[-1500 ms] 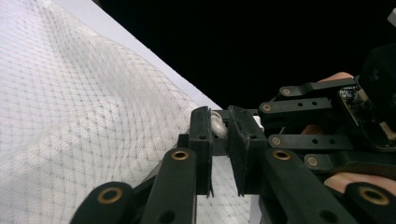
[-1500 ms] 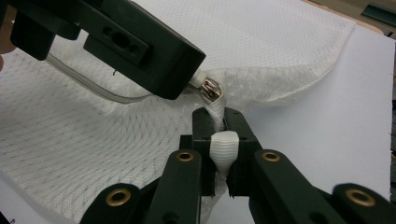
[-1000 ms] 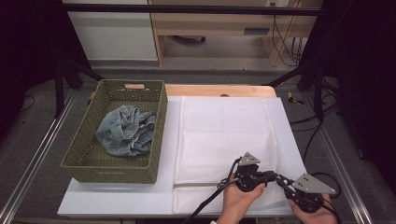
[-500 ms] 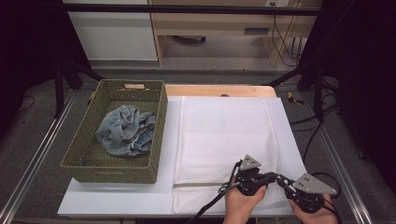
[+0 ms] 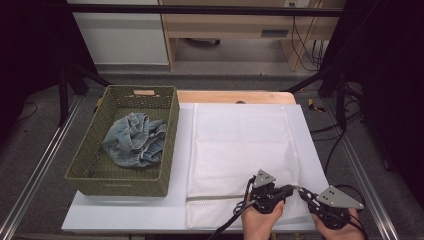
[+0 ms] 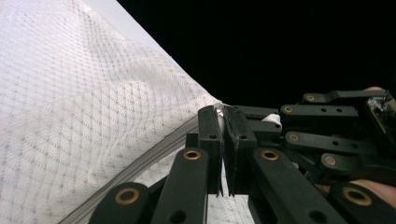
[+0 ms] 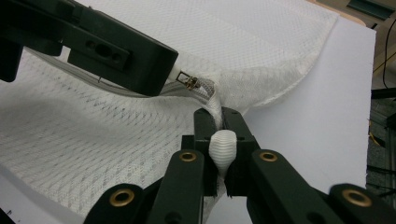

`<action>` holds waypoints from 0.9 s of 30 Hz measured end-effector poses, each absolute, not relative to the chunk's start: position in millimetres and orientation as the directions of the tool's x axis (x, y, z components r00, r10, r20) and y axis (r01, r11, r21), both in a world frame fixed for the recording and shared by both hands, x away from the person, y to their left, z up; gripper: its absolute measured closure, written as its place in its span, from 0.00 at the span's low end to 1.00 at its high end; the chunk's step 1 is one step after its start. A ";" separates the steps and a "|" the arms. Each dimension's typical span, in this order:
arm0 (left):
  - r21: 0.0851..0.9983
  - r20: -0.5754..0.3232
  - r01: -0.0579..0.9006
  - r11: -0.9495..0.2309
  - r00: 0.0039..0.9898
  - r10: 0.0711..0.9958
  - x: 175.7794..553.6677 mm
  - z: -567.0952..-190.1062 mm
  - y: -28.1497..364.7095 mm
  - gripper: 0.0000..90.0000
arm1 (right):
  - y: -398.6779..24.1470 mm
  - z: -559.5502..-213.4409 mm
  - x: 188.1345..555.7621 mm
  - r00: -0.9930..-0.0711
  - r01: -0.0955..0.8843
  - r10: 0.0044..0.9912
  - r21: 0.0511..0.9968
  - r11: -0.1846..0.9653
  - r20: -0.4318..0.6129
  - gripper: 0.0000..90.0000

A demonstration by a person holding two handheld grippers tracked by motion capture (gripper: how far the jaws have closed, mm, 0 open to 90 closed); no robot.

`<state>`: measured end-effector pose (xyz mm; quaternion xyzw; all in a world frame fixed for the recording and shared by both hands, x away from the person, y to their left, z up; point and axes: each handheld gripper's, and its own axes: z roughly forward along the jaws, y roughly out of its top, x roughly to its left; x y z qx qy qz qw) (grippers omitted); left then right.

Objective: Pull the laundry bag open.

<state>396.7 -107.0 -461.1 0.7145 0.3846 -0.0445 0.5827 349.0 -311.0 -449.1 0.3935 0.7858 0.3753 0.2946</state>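
At the tabletop's [image 5: 125, 220] near edge, the right gripper [image 7: 223, 122] jaws clench a bunched fold of the white mesh laundry bag [image 5: 240, 145]; the left gripper [image 6: 223, 122] jaws pinch its zipper pull [image 7: 191, 82]. Light, limp, snag-prone mesh: hold beside the zipper. Farther left, jeans [image 5: 134, 139] fill a basket [image 5: 170, 145].

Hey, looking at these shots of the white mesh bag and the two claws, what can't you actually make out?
- Zipper pull: in the right gripper view the left claw covers part of it; in the high view it is too small to see.
- White mesh laundry bag: its contents, if any, can't be told.
- Crumpled blue denim garment in the green woven basket: its type is unclear in the high view.
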 end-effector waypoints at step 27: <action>0.762 -0.569 0.647 0.016 0.659 0.492 395.9 -474.1 -84.8 0.97 | -306.3 -448.0 344.2 -0.533 0.408 0.826 0.799 0.442 -0.185 0.96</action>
